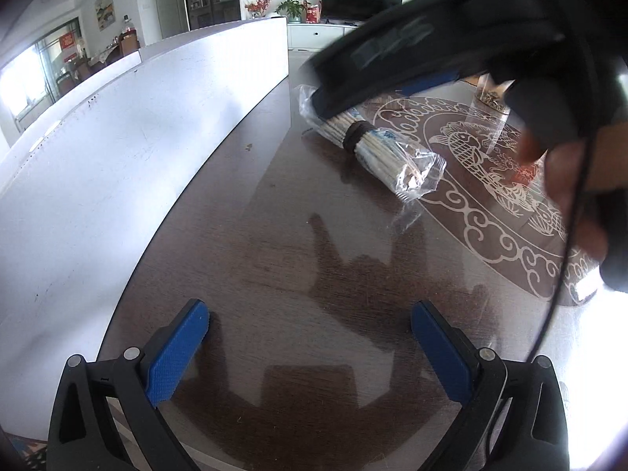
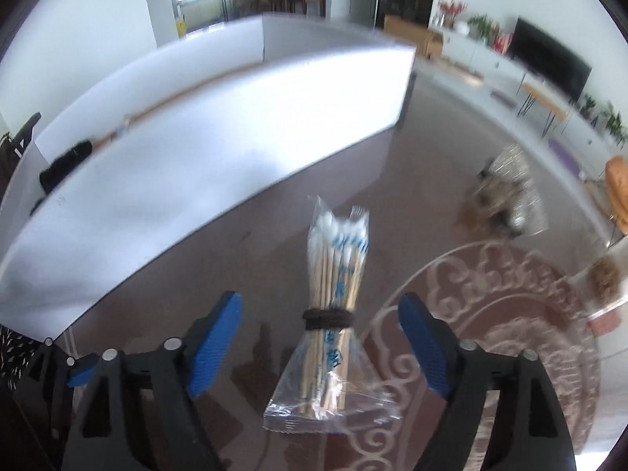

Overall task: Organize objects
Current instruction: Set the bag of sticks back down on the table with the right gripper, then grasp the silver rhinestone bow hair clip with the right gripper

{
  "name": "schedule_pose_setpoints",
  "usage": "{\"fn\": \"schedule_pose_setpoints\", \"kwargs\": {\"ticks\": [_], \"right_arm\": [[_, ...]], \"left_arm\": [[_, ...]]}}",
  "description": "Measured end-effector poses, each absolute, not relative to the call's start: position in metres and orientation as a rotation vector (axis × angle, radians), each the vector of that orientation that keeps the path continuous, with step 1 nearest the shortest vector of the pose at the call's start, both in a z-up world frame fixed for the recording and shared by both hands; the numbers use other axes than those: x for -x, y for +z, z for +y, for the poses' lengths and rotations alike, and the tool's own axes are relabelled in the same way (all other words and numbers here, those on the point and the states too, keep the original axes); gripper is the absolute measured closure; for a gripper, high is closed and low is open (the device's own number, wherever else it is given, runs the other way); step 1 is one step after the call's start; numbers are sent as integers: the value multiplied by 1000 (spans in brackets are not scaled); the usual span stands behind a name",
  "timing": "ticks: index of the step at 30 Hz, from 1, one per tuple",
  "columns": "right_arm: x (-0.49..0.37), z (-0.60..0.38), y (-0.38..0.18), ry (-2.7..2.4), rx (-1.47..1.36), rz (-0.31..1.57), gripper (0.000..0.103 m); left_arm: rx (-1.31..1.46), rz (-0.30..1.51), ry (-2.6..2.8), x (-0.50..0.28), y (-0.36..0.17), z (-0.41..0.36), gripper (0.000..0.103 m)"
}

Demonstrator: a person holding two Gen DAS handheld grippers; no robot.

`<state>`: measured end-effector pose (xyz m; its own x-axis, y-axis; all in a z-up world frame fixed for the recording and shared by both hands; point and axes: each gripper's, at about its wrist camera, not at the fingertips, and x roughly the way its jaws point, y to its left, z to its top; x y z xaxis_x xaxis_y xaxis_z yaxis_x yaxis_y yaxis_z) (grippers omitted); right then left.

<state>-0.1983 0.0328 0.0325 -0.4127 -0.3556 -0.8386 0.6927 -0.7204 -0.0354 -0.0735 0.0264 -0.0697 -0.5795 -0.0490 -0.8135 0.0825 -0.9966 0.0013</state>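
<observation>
A clear plastic pack of wooden cotton swabs, bound at the middle by a dark band, lies flat on the dark wooden table. My right gripper is open and straddles the pack, with a gap between each blue pad and the plastic. In the left wrist view the same pack lies at the upper middle, its far end hidden under the blurred right gripper held by a hand. My left gripper is open over bare table, nearer than the pack, with nothing between its fingers.
A tall white board stands along the table's left side, close to the pack. A pale round ornament is inlaid in the tabletop at the right. A clear bag of dark dried bits stands further right.
</observation>
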Motion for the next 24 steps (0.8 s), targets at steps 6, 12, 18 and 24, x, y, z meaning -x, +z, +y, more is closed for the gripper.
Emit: {"fn": "schedule_pose_setpoints", "kwargs": {"ticks": [6,12,18,24], "right_arm": [[233,91,59,-2367,-1059,553,9],[316,113,50,-2435,-1179,563,9],[360,64,28,-2361,-1216,658,9],[394,53,14,-2310,-1267,570,50]], "left_arm": [[-1403,57,-2727,73,-70,26,0],[-1401,58,-2725,75,-71,26,0],[-1401,58,-2725,74,-71,26,0],[-1402,58,-2727,73,-71,26,0]]}}
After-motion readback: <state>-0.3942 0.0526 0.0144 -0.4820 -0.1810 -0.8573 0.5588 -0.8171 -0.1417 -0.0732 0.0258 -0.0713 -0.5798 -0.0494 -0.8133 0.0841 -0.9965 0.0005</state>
